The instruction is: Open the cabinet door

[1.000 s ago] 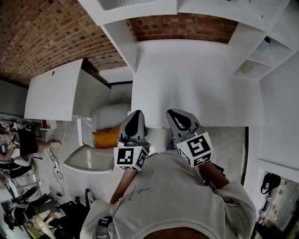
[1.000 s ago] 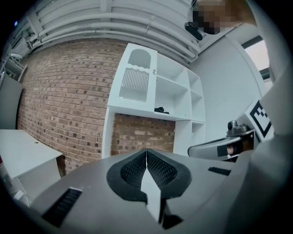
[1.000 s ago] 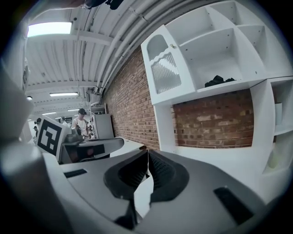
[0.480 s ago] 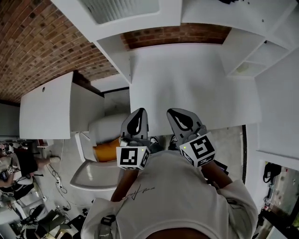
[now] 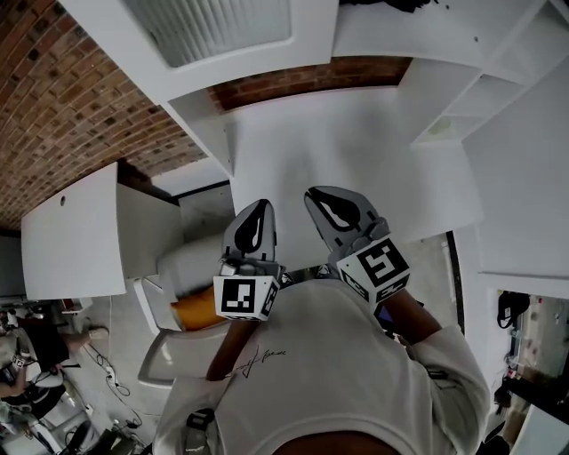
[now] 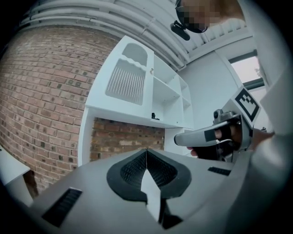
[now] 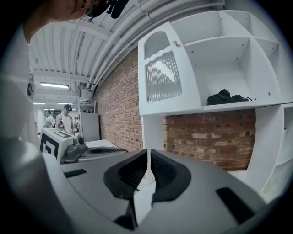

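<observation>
The upper cabinet door (image 5: 209, 27) is white with a ribbed glass pane and hangs shut above the white counter (image 5: 356, 151). In the right gripper view the door (image 7: 162, 75) carries a small knob (image 7: 174, 44) near its top right corner; the left gripper view also shows this door (image 6: 126, 82). My left gripper (image 5: 259, 208) and right gripper (image 5: 316, 195) are held side by side in front of the person's chest, well short of the door. Both are shut with nothing between the jaws, which the left gripper (image 6: 146, 151) and right gripper (image 7: 149, 153) show in their own views.
Open white shelves (image 7: 229, 59) beside the door hold a black object (image 7: 226, 98). Brick wall (image 5: 71, 98) backs the unit. A white table (image 5: 71, 231) and a white seat with something orange (image 5: 191, 309) stand at the left. People (image 7: 66, 119) stand far off.
Both grippers have risen a little and moved forward over the counter. The head view has tilted up, so the ribbed cabinet door now fills more of the top.
</observation>
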